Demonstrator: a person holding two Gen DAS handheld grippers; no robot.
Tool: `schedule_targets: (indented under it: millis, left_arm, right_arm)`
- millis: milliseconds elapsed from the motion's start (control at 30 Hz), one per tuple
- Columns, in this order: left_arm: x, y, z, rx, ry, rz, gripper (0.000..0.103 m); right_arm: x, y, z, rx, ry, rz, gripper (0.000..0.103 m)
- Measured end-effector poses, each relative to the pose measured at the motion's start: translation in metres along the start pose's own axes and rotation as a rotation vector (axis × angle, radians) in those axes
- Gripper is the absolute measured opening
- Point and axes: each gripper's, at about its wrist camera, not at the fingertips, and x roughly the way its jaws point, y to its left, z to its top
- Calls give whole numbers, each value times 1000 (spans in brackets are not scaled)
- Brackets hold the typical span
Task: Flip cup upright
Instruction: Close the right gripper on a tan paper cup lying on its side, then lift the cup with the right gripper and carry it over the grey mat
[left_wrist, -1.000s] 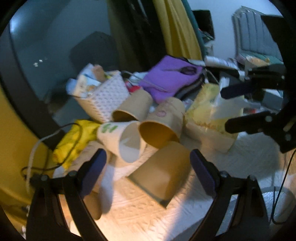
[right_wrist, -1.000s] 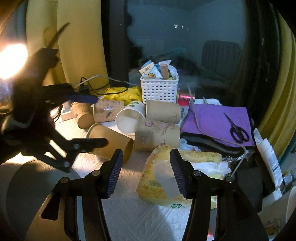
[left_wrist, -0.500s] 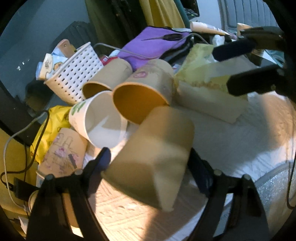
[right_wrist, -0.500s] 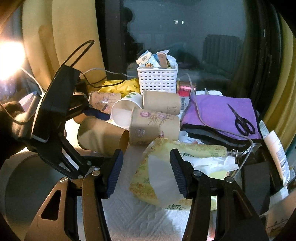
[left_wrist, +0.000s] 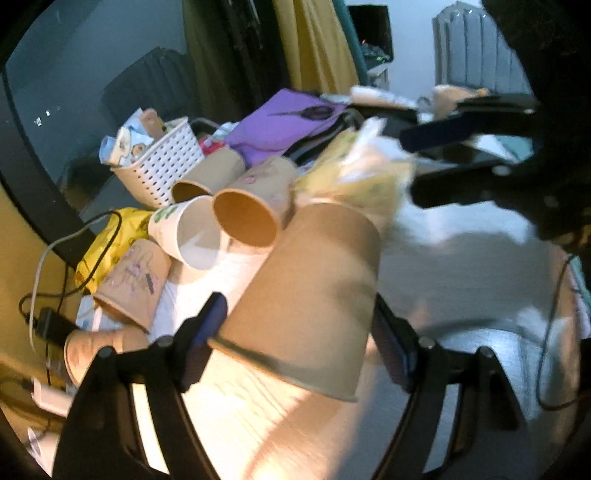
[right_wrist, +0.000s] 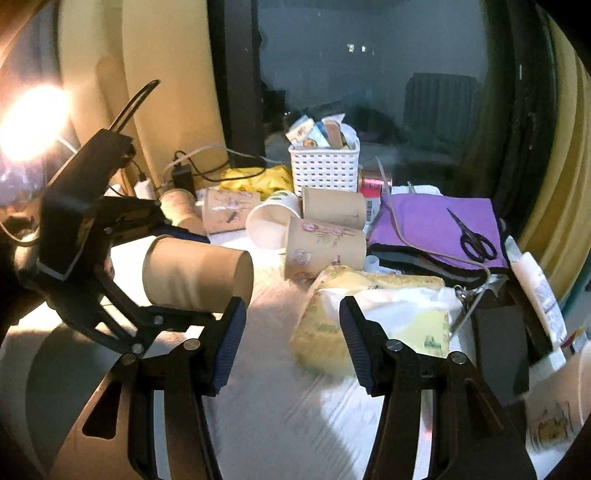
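Note:
My left gripper (left_wrist: 303, 332) is shut on a plain brown paper cup (left_wrist: 306, 295) and holds it on its side above the white table, its closed bottom pointing away from me. The right wrist view shows that cup (right_wrist: 195, 273) lifted in the left gripper (right_wrist: 177, 273). My right gripper (right_wrist: 291, 332) is open and empty, above the table by the yellow tissue pack (right_wrist: 373, 317); it also shows at the right of the left wrist view (left_wrist: 443, 166). Several other paper cups (right_wrist: 325, 247) lie on their sides behind.
A white basket (right_wrist: 325, 170) with packets stands at the back. A purple cloth (right_wrist: 436, 229) with scissors (right_wrist: 472, 240) lies at the right. Cables and a charger (right_wrist: 181, 177) sit at the back left, beside a yellow bag (left_wrist: 107, 243).
My left gripper has closed on the plain brown cup and lifted it off the table. My right gripper has stayed open and shifted only slightly.

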Motion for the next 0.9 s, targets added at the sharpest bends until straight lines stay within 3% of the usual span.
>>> schedule_targets:
  millis: [433,667,900]
  left_arm:
    - [-88,-89,-52,14,-37,-54,78]
    - [-104,-115,-87,-26,-16,-89,78]
    - [-107,-141,-112,12,20,-106,78]
  right_arm:
    - [-78,44,-42,30,-10,-3,56]
    - [-92,65,-85,102,40,24,55]
    - [-91,84,-121,122,77,41,56]
